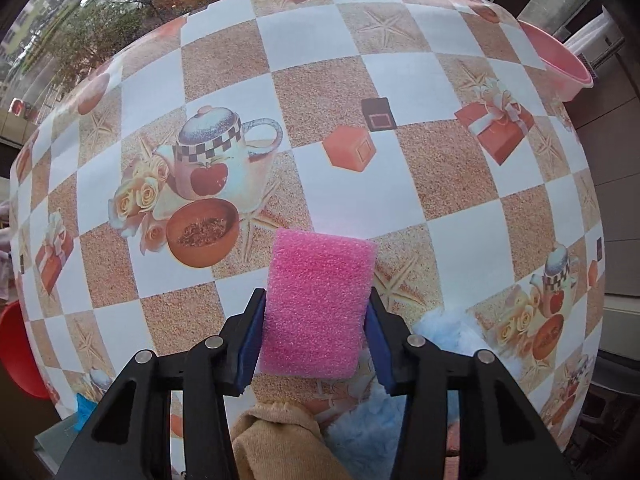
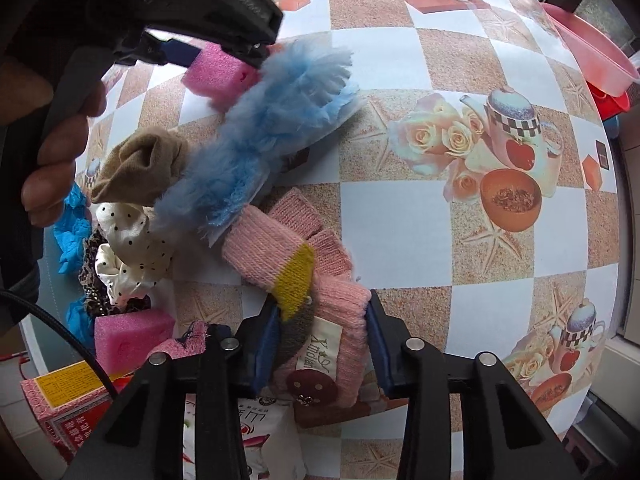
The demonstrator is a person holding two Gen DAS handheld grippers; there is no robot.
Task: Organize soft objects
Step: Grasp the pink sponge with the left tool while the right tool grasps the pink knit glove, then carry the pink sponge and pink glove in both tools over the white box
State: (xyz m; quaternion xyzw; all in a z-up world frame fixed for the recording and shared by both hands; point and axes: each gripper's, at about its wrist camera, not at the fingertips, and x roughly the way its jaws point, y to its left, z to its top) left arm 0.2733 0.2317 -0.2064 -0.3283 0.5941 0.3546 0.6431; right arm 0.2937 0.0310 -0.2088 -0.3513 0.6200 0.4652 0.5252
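- our left gripper (image 1: 316,320) clamps the pink rectangular foam sponge (image 1: 318,304) by its long sides, its long axis running away from us over the checkered tablecloth (image 1: 400,168)
- our right gripper (image 2: 320,340) pinches the pink knitted glove (image 2: 320,300), nearer the pink plastic basin (image 2: 592,52)

Across the bottom of the left wrist view sits the left gripper (image 1: 316,332): matte black plastic linkage arms, each branching into two struts, with round silver rivets at the pivots and ribbed blue pads (image 1: 251,338) lining the inner faces of its fingers. The right gripper (image 2: 320,344), at the bottom of the right wrist view, is built the same. At upper left there, the left gripper's black body carries faint embossed lettering; bare fingers (image 2: 56,152) wrap a grey handle, and a thin black cable (image 2: 76,344) curves along the lower left.
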